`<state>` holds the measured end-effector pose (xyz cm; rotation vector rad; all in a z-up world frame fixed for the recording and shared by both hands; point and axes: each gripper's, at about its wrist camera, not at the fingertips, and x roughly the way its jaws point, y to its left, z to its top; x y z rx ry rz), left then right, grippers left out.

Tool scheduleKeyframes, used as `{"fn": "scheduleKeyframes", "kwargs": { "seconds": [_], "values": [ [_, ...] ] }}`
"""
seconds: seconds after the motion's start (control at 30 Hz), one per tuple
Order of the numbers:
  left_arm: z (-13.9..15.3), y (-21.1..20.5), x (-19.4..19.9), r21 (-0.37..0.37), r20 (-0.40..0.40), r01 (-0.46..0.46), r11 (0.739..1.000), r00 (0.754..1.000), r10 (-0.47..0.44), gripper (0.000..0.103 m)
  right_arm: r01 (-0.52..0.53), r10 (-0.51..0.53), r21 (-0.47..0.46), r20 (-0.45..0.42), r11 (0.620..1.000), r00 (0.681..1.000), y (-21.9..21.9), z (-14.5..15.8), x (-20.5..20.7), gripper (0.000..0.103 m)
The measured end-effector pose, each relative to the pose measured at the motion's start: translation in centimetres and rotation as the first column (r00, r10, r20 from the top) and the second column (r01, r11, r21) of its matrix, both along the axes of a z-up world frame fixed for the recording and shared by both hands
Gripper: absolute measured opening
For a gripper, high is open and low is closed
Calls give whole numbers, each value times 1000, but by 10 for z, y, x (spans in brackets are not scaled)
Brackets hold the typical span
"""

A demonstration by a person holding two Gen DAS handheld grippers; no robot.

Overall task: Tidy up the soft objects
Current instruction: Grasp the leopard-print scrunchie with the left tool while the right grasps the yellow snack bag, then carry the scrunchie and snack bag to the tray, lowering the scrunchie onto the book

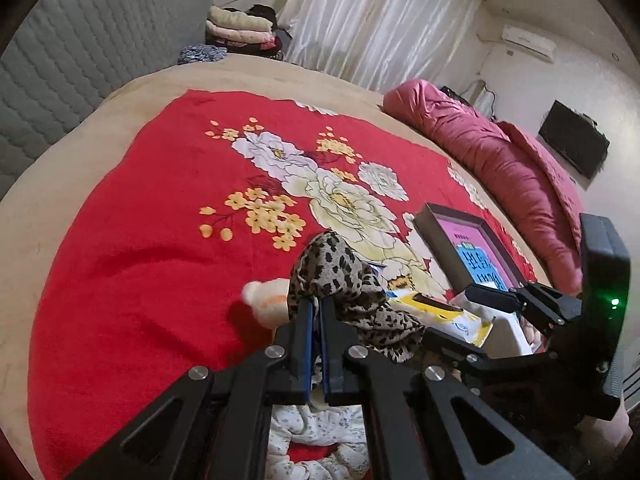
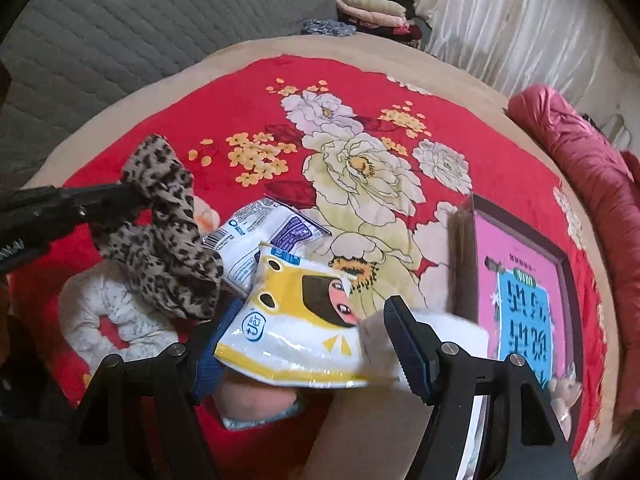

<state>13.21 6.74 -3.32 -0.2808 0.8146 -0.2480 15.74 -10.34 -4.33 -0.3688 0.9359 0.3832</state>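
The left gripper [image 1: 317, 320] is clamping its jaws tight on a leopard-print cloth [image 1: 340, 280], which is hanging off the red floral blanket [image 1: 140, 240] on the bed. The right gripper [image 2: 308, 344] is standing with jaws spread wide around a yellow tissue packet [image 2: 296, 320]; actual grip cannot be confirmed. A white packet [image 2: 256, 240] is lying just behind, and a framed box [image 2: 520, 300] is sitting to the right.
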Motion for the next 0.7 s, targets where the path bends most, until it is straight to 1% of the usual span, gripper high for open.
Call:
{"fn": "scheduleKeyframes", "kwargs": {
  "seconds": [0.07, 0.1, 0.13, 0.27, 0.37, 0.43, 0.53, 0.6, 0.7],
  "values": [
    [-1, 3, 0, -8, -3, -9, 1000, 1000, 9, 3, -14, 14, -4, -8, 1000, 1000, 4, -2, 3, 67],
    [-1, 5, 1, -12, -4, -12, 1000, 1000, 12, 3, -23, 23, 0, -21, 1000, 1000, 5, -4, 6, 59],
    [-1, 5, 0, -15, -5, -12, 1000, 1000, 12, 3, -28, 28, 4, -30, 1000, 999, 7, -6, 8, 55],
    [-2, 6, -1, -25, -9, -11, 1000, 1000, 11, 3, -39, 38, -17, -49, 999, 998, 12, -12, 14, 55],
    [-3, 6, 0, -26, -9, -8, 1000, 1000, 7, 3, -29, 29, 6, -46, 1000, 999, 10, -12, 16, 52],
    [-3, 6, 0, -29, -9, -6, 1000, 1000, 6, 3, -16, 19, 55, -46, 998, 999, 4, -9, 16, 49],
    [-3, 6, 0, -35, -6, -10, 999, 1000, 10, 3, 20, -9, 167, -63, 986, 998, -12, -2, 16, 48],
    [-3, 6, 1, -40, -7, -12, 999, 1000, 12, 3, 38, -19, 245, -79, 969, 997, -22, 3, 14, 47],
    [-4, 6, 2, -43, -8, -13, 999, 1000, 13, 3, 83, -40, 353, -126, 932, 991, -37, 7, 12, 47]
  ]
}}
